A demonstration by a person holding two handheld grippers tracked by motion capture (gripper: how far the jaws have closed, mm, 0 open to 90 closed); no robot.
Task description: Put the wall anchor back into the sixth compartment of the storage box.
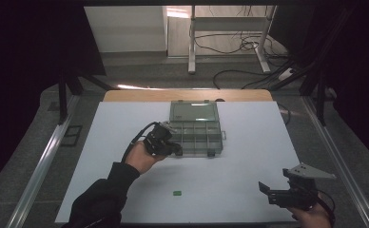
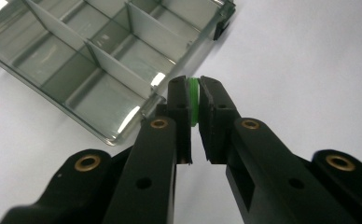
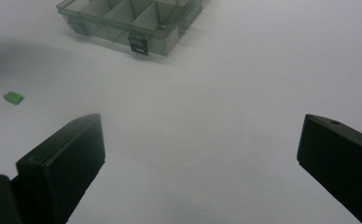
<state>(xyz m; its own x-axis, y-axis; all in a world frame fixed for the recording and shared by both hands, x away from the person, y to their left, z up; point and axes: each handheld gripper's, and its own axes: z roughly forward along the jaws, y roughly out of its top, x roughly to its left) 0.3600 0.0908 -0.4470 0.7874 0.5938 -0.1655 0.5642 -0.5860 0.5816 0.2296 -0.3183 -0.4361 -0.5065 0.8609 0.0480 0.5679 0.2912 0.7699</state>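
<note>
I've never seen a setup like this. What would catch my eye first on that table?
Probably the clear plastic organizer box lying open at the far middle of the white table, its lid tipped back. Just beside its near left corner, the left gripper pinches a small green piece between its black jaws. A second green piece lies alone near the front edge, while the right gripper waits open at the near right corner.
</note>
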